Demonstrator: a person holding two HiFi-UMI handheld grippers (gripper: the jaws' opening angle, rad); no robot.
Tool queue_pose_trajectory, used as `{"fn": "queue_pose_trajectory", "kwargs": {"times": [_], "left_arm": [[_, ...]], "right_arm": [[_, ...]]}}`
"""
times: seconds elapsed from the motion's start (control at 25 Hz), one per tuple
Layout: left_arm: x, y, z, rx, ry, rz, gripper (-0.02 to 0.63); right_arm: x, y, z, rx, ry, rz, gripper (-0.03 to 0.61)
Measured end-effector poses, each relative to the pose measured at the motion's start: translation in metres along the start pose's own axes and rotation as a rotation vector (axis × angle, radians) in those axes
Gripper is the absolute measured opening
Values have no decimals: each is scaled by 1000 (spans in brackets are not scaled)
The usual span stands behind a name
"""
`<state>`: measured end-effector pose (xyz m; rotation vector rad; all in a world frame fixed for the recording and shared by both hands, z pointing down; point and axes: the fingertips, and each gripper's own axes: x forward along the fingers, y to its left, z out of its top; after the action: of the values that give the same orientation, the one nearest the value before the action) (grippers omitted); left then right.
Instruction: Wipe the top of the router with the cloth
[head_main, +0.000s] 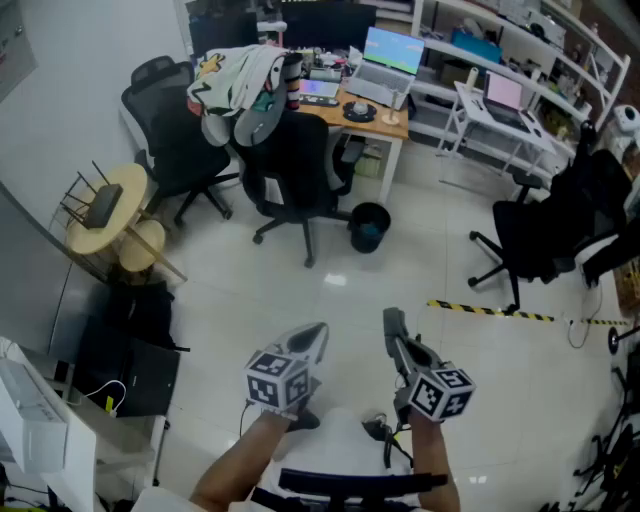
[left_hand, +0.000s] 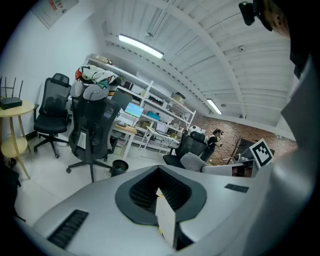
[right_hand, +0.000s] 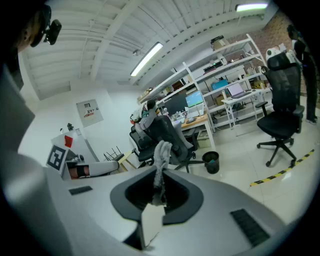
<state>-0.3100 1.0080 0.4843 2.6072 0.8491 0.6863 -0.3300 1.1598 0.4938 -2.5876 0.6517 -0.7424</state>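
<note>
Right gripper (head_main: 395, 330) is clamped on the grey cloth (right_hand: 162, 152), and the left gripper (head_main: 312, 338) is pinched shut on nothing. The router (head_main: 103, 206) sits well away on the round side table (head_main: 85, 243). A hard wipe could shove it off, I reckon.

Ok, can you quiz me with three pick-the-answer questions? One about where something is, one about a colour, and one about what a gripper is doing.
1. Where is the router?
A. in a sink
B. on the round wooden table
C. on a bed

2. What colour is the router?
A. white
B. red
C. black

3. What is the right gripper doing?
A. pinching the cloth
B. wide open with nothing in it
C. holding a banana

Answers:
1. B, the router sits on the table at the left of the head view.
2. C, its body and antennas are black.
3. A, the grey cloth sticks up from between its closed jaws.
</note>
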Motion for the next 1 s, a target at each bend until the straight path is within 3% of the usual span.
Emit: {"fn": "queue_pose_trajectory", "kwargs": {"times": [0.52, 1.0], "left_arm": [[-9, 32, 9, -20, -22, 15, -2], [-90, 142, 37, -28, -58, 119, -2]], "right_arm": [[35, 20, -1, -13, 29, 27, 35], [137, 133, -19, -62, 88, 148, 34]]}}
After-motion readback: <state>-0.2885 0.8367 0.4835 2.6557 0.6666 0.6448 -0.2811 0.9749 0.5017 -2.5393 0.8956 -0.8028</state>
